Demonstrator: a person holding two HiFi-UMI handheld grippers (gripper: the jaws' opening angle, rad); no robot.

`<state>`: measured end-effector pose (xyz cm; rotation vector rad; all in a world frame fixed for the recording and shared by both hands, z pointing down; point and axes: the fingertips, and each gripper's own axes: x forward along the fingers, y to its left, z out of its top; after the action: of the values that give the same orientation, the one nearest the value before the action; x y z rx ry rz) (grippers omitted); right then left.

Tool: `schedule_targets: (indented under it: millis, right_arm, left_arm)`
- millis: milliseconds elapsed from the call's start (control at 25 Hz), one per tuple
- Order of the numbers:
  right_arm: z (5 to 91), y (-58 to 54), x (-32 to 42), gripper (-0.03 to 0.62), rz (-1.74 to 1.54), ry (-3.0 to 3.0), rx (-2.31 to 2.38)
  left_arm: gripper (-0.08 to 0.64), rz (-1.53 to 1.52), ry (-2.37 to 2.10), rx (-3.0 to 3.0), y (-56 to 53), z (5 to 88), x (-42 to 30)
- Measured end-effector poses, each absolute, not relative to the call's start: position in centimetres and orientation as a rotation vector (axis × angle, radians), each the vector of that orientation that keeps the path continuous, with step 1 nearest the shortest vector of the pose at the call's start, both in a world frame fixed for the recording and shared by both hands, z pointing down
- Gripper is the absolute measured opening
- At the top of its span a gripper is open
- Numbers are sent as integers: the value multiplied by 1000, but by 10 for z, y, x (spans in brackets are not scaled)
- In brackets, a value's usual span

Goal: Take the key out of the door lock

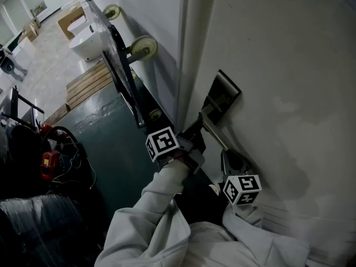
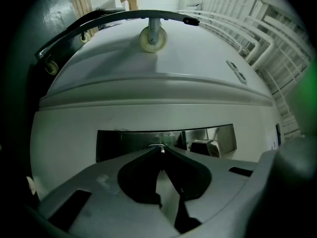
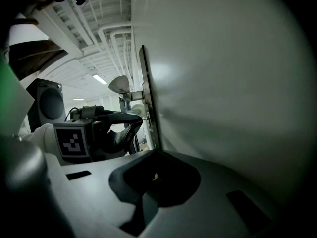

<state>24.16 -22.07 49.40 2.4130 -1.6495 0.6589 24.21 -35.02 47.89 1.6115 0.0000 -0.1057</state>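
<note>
Left tongs [image 2: 159, 151] nearly closed, pinching key [image 2: 158, 146]; right tongs [image 3: 154, 151] closed

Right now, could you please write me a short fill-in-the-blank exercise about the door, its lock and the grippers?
1. The left gripper is shut on the ___ at the lock.
2. The metal lock plate is fixed to a ___ door.
3. In the left gripper view, the door handle shows to the ___ of the gripper's tips.
Missing words: key; white; right.
</note>
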Motion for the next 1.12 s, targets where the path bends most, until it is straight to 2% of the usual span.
schedule_targets:
  millis: [280,1120]
  right_arm:
    - [494,-218,242,52,662,-1656,2418]
    - [489,-212,213,52,615,-1735,2383]
  left_arm:
    - [26,-101,-22,1665,-351,478,238]
    - [26,-156,-99,1724,-346,488,165]
